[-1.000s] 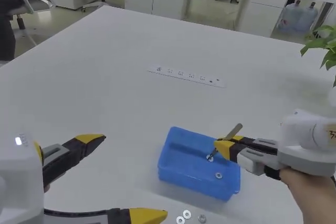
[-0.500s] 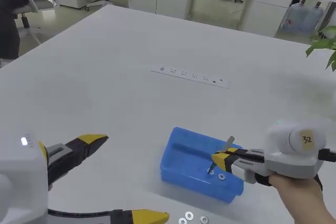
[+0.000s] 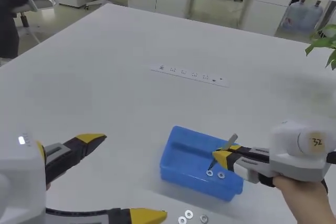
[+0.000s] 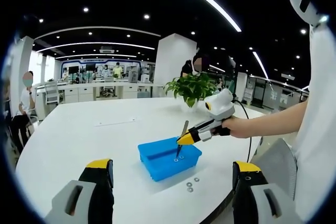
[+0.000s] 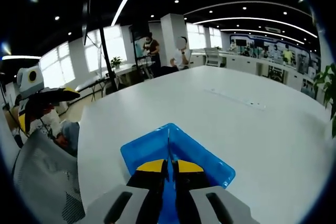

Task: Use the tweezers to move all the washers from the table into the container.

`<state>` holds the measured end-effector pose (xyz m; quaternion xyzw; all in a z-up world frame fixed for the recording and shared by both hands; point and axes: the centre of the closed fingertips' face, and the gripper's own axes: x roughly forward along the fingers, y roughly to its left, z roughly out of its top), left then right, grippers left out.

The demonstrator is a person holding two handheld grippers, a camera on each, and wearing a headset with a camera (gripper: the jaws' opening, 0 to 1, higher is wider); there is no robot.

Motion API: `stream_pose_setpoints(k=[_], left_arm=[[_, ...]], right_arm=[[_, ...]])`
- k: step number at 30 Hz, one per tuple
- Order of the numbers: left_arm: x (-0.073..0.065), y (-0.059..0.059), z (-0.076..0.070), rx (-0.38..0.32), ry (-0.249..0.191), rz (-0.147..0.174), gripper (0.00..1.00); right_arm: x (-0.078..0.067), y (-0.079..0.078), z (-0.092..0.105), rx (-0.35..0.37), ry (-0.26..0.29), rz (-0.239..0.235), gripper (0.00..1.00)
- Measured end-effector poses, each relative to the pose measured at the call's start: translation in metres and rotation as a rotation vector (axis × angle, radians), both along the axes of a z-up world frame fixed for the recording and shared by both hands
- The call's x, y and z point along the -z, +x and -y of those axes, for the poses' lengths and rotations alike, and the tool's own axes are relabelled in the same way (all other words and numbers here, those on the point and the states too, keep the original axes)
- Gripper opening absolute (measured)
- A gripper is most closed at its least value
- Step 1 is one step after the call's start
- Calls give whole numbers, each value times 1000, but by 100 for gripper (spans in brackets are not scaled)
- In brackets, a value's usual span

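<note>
R gripper (image 3: 219, 156) clamped on thin metal tweezers (image 3: 230, 142), over blue plastic container (image 3: 181, 135) | 3 small silver washers (image 3: 189, 215) on white table (image 3: 131, 93), 7 o'clock of R tip, just outside near wall | L gripper (image 3: 128, 178) jaws apart

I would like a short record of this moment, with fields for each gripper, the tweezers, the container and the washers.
left gripper: open, holding nothing, over the white table
right gripper: shut on the thin metal tweezers
tweezers tip: pointing down into the container
container: blue rectangular plastic container, open top
washers inside: two small metal washers
washers on table: three metal washers, beside the container's near wall
</note>
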<state>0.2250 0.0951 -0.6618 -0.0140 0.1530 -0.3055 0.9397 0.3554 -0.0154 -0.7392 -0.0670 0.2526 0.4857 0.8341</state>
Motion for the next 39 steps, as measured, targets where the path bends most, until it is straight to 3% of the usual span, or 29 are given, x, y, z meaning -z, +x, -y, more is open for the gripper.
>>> stream_pose_setpoints(k=[7,12,17,24,28,31,39], left_arm=[[1,1,4,12,1,-2,96],[1,1,7,22,1,-1,96],[1,2,8,28,3,-3,96],[2,0,9,32,5,-7,96],[3,-1,9,33,5,-11,96],[2,-2,9,34,6,-10,96],[0,-3,10,33,3,-5,96]], right_arm=[[-27,-17,-2,-14,77,45,3],[-34,-38,-6,-57,108,45,3],[-18,-61,-9,-110,81,15,3],[20,-76,-1,-121,18,-76,3],[35,-82,2,-133,-26,-100,3],[40,-88,2,-150,-49,-103,3],[36,-93,0,-168,-49,-101,3]])
